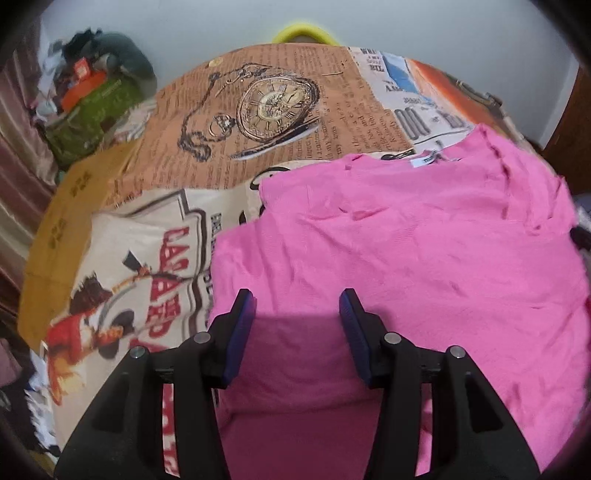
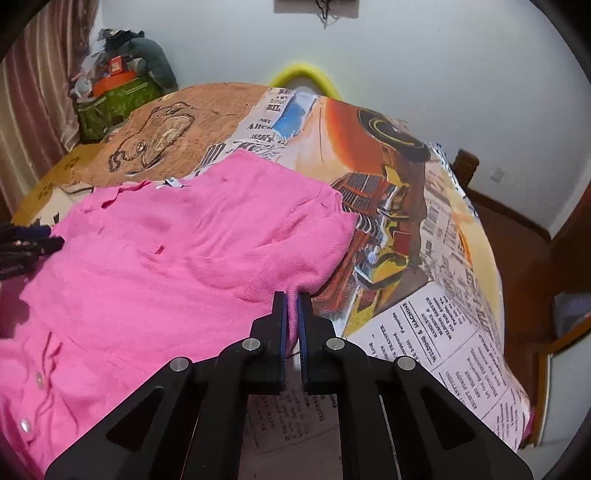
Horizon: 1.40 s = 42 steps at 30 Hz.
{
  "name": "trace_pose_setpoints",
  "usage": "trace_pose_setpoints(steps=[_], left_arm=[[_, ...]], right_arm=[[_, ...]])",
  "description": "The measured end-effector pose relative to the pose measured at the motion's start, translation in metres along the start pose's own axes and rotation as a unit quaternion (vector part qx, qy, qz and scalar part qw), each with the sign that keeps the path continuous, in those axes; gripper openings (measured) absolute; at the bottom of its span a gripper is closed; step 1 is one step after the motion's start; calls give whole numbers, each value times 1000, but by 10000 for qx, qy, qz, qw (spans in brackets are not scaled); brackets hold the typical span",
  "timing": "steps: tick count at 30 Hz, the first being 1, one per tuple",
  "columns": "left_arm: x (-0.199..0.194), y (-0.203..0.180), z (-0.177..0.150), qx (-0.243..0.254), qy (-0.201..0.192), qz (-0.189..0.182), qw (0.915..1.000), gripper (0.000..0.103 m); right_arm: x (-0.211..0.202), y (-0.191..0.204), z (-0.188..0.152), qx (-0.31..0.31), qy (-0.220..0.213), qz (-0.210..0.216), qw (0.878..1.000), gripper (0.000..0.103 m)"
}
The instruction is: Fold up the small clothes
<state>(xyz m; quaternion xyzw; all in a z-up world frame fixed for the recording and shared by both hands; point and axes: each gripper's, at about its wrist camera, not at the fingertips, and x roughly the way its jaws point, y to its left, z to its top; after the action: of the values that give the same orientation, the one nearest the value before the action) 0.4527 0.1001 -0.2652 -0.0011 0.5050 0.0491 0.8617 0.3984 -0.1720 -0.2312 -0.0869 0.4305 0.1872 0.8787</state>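
Observation:
A pink buttoned garment (image 1: pixel 406 229) lies spread, a bit wrinkled, on a bed with a printed newspaper-style cover (image 1: pixel 258 155). Its collar label (image 1: pixel 424 160) faces the far side. My left gripper (image 1: pixel 297 299) hovers open over the garment's near left part, and the fabric shows in shadow between its blue pads without being pinched. In the right wrist view, my right gripper (image 2: pixel 291 295) is shut on a pinch of the pink garment (image 2: pixel 166 240) at its right corner. The buttons (image 2: pixel 38 376) run along the near left. The left gripper's dark fingers (image 2: pixel 26 243) show at the left edge.
A green bag piled with boxes and clothes (image 1: pixel 96 107) stands at the far left by a curtain (image 2: pixel 33 92). A yellow ring (image 1: pixel 303 31) peeks over the bed's far edge. A mustard sheet (image 1: pixel 62 221) borders the left side, and wooden furniture (image 2: pixel 535 240) stands to the right.

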Motion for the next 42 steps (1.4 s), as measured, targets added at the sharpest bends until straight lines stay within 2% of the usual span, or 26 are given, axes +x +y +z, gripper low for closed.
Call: trace_pose_setpoints(steps=[2, 5, 7, 10, 17, 20, 25, 29, 30, 31, 32, 33, 34, 35, 36, 38, 42], left_arm=[[-17, 6, -6, -15, -29, -213, 9998, 49], [-45, 6, -21, 244, -146, -152, 9995, 50], [-64, 7, -33, 377, -188, -161, 9990, 54], [-91, 12, -57, 424, -200, -275, 9985, 62], [-135, 17, -122, 377, 9, -476, 9982, 64], [-151, 13, -147, 411, 108, -626, 9971, 64], [-174, -4, -182, 517, 164, -921, 9943, 68], [-176, -24, -199, 566, 212, -1140, 9916, 68], [-173, -29, -202, 584, 265, -1128, 9915, 65], [-168, -35, -205, 608, 326, -1120, 9913, 52], [-165, -39, -207, 610, 341, -1167, 9907, 46], [-165, -42, -209, 583, 305, -1246, 9900, 34], [-165, -43, -209, 545, 248, -1268, 9901, 17], [-165, -42, -208, 515, 217, -1213, 9910, 7], [-166, -40, -208, 467, 195, -1144, 9921, 4], [-171, -31, -209, 318, 105, -1193, 9923, 4], [-183, -7, -219, 143, 3, -1004, 9948, 4]], right_arm=[[-11, 1, -3, 19, -21, 73, 10000, 5], [-33, 5, -13, -55, -34, 154, 9999, 8], [-48, 6, -20, -63, -6, 254, 9997, 20], [-75, 12, -37, -106, -44, 375, 9992, 29], [-119, 26, -80, -83, 74, 526, 9986, 33], [-137, 35, -101, -49, 99, 618, 9980, 39], [-152, 48, -128, -58, 194, 754, 9970, 42], [-153, 62, -149, -50, 328, 891, 9955, 42], [-150, 65, -154, -27, 392, 911, 9951, 43], [-149, 67, -157, -12, 436, 924, 9948, 43], [-147, 69, -161, -3, 487, 935, 9944, 43], [-144, 71, -164, 8, 545, 942, 9941, 43], [-143, 72, -167, 21, 605, 961, 9935, 43], [-142, 73, -170, 30, 650, 977, 9931, 42], [-141, 74, -173, 36, 687, 990, 9927, 43], [-139, 78, -179, -5, 772, 986, 9921, 42], [-139, 82, -184, -131, 734, 899, 9932, 42]])
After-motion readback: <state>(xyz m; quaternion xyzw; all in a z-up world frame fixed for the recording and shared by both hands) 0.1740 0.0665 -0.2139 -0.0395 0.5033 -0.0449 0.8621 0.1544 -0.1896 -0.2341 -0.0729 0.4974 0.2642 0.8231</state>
